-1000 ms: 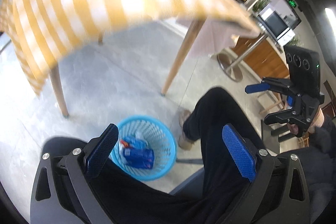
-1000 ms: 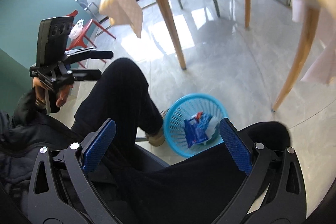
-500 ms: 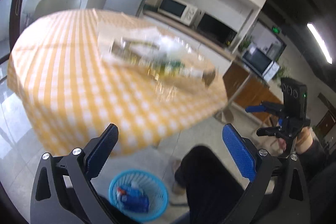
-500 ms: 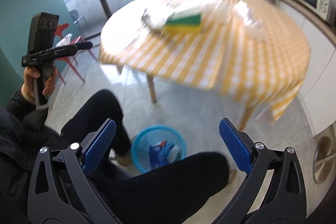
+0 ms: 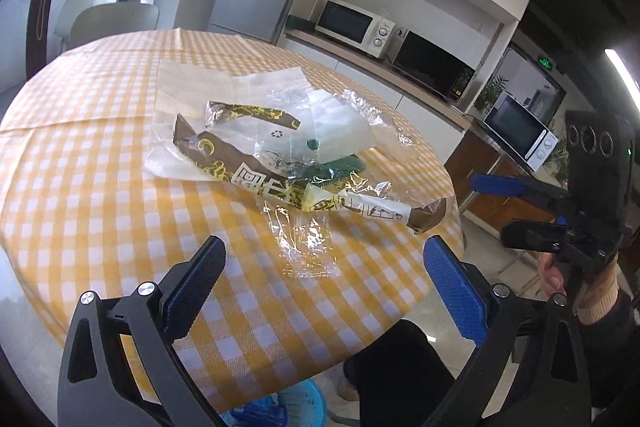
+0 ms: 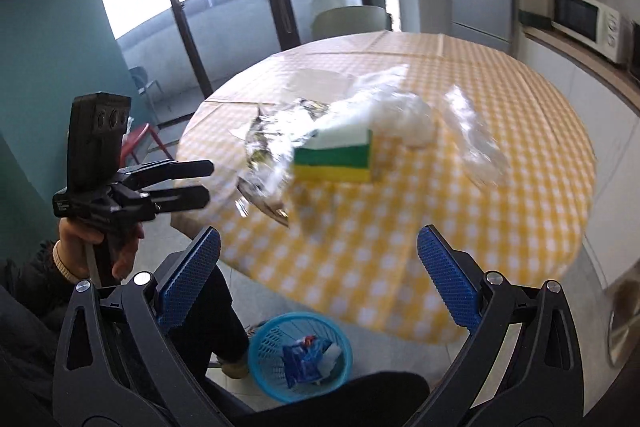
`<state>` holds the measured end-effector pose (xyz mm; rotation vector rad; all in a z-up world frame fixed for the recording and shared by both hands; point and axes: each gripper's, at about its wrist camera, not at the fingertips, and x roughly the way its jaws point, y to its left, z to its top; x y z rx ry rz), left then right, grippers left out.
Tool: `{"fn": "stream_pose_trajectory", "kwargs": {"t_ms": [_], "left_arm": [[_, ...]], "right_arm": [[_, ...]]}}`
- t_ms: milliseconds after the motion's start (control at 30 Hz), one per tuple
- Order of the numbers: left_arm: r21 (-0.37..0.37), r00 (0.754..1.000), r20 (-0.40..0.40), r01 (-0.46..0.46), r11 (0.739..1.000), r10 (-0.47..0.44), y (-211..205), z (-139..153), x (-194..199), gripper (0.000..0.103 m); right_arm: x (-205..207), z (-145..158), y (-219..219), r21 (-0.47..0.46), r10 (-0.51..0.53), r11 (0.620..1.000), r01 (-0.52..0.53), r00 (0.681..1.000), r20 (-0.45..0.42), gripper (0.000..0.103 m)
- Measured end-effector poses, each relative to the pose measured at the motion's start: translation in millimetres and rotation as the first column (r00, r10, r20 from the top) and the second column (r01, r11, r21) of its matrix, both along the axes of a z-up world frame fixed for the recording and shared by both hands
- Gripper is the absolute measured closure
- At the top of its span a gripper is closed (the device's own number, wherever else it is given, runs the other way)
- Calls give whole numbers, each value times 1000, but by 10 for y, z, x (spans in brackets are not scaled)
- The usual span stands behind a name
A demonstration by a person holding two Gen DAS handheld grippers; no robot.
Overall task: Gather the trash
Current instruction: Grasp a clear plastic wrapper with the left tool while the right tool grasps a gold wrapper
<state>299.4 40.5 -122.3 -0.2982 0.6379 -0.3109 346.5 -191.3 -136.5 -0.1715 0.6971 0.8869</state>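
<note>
Left gripper: I saw my left fingers spread wide apart with nothing between them. They hung over the near edge of the desk.
Right gripper: My right fingers were wide apart too, and empty. They sat off the desk edge, above my lap.
Desk: It was round, with a yellow and white checked cloth.
Trash on the desk: A brown and gold wrapper lay in the middle, mixed in with clear plastic. One clear plastic sheet lay by itself, closest to my left fingers.
Only the left view showed: The writing on the wrapper, and its brown end reaching near the desk edge. The right gripper also showed there at the right, held in a hand.
Only the right view showed: A sponge with white, green and yellow layers, touching the shiny trash pile. This view was blurry, so the wrapper looked like silver foil.
Basket: A blue basket stood on the floor under the desk edge, by my legs. The right view showed blue packets inside. The left view showed just its rim.
Left gripper from the right view: It was at the left, beside the desk, held by a hand.
</note>
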Motion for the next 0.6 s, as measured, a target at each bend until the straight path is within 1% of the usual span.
{"fn": "stream_pose_trajectory", "kwargs": {"t_ms": [100, 167, 233, 300, 333, 367, 433, 467, 500, 533, 600], "left_arm": [[45, 1000, 17, -13, 999, 12, 5, 13, -67, 6], [55, 999, 33, -7, 998, 6, 37, 19, -125, 6], [68, 999, 42, -9, 998, 6, 65, 24, -171, 6], [79, 999, 44, -15, 997, 11, 84, 20, -208, 6], [83, 999, 49, -19, 996, 15, 103, 17, -230, 6], [81, 999, 47, -18, 997, 14, 116, 13, -254, 6], [72, 999, 40, -21, 997, 18, 154, -7, -269, 6], [67, 999, 39, -25, 997, 23, 166, -14, -274, 6], [60, 999, 33, -24, 998, 22, 178, -24, -266, 6], [55, 999, 28, -25, 998, 23, 188, -33, -259, 6], [59, 999, 21, -29, 998, 28, 188, -45, -234, 6]], "right_arm": [[39, 7, 215, 23, 50, 998, -50, 999, -12, 9], [102, -7, 323, 26, 62, 998, -62, 998, -31, 9], [173, -33, 397, 28, 65, 998, -63, 997, -53, 13], [225, -64, 441, 32, 71, 997, -69, 995, -71, 25], [253, -88, 471, 26, 72, 997, -70, 994, -82, 29], [276, -115, 502, 11, 68, 998, -67, 994, -86, 36], [306, -173, 547, -13, 65, 998, -67, 993, -98, 45], [307, -196, 558, -15, 66, 998, -68, 992, -105, 55], [311, -212, 558, -14, 64, 998, -66, 993, -104, 72], [304, -215, 546, -15, 50, 999, -52, 994, -95, 74], [276, -208, 488, -8, 35, 999, -36, 995, -88, 76]]}}
